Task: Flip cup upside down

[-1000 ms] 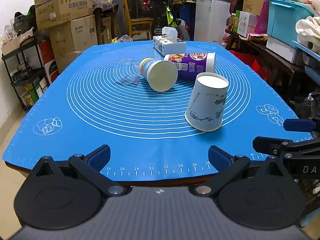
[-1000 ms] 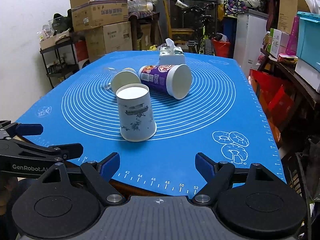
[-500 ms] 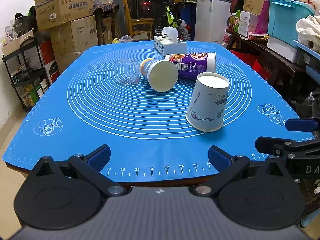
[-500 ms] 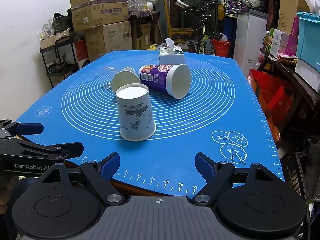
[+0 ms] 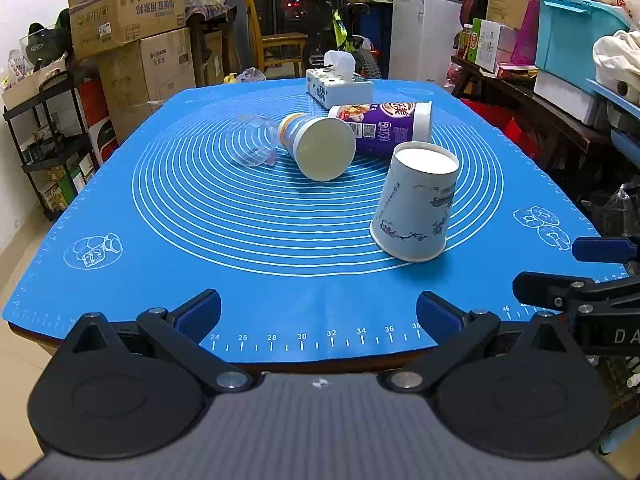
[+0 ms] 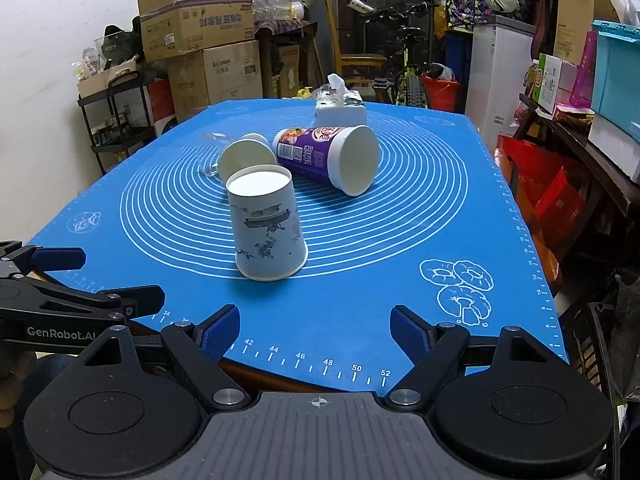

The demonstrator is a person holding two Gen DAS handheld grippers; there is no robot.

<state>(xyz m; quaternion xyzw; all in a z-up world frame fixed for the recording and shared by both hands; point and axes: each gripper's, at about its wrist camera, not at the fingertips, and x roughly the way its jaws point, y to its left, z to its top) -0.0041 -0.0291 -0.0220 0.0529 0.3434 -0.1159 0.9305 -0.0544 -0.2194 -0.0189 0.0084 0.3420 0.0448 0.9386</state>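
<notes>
A white paper cup with ink drawings (image 5: 416, 200) stands upside down on the blue mat (image 5: 180, 220), base up; it also shows in the right wrist view (image 6: 266, 224). Behind it lie a purple cup (image 5: 384, 126), an orange-and-white cup (image 5: 316, 146) and a clear plastic cup (image 5: 252, 142), all on their sides. My left gripper (image 5: 318, 312) is open and empty at the mat's near edge. My right gripper (image 6: 316, 330) is open and empty, also at the near edge, well short of the cup.
A tissue box (image 5: 340, 86) stands at the far end of the mat. Cardboard boxes (image 5: 132, 16) and a shelf rack are at the left, a cluttered bench (image 5: 560, 92) at the right. The right gripper's fingers (image 5: 600, 250) show at the left view's right edge.
</notes>
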